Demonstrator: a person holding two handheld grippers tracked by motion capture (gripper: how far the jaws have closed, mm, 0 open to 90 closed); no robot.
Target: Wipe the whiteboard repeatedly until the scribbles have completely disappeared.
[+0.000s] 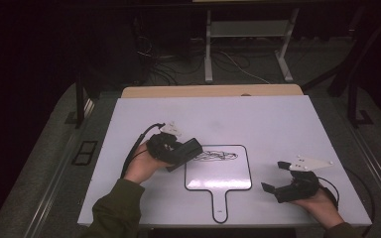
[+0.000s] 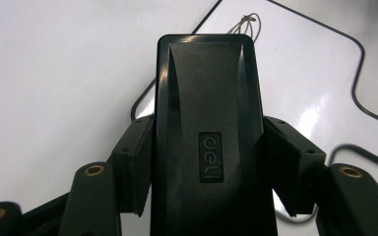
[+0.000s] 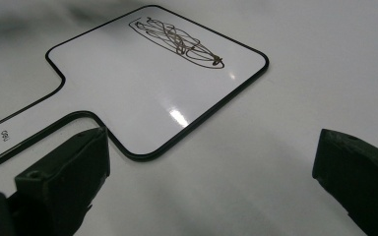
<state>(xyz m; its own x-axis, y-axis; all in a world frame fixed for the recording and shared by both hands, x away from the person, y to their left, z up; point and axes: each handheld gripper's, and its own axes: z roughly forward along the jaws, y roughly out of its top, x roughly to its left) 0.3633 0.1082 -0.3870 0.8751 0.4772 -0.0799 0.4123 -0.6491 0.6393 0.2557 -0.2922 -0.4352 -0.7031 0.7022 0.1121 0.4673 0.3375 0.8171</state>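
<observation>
A small white paddle-shaped whiteboard (image 1: 218, 178) with a black rim lies flat on the white table (image 1: 258, 119), its handle toward me. A dark scribble (image 1: 219, 155) crosses its upper part. My left gripper (image 1: 187, 148) is shut on a black block eraser (image 1: 190, 147) marked "deli". It is held at the board's upper left corner, beside the scribble. In the left gripper view the eraser (image 2: 206, 73) sits between both pads (image 2: 135, 162), and the board's rim (image 2: 359, 73) runs past it. My right gripper (image 1: 273, 176) stands open and holds nothing, right of the board (image 3: 142, 93), apart from its edge.
A wooden board (image 1: 213, 90) lies along the table's far edge. Beyond it, cables (image 1: 178, 64) and white metal legs (image 1: 208, 44) stand on the floor. The table's near edge (image 1: 188, 224) lies just below the board's handle.
</observation>
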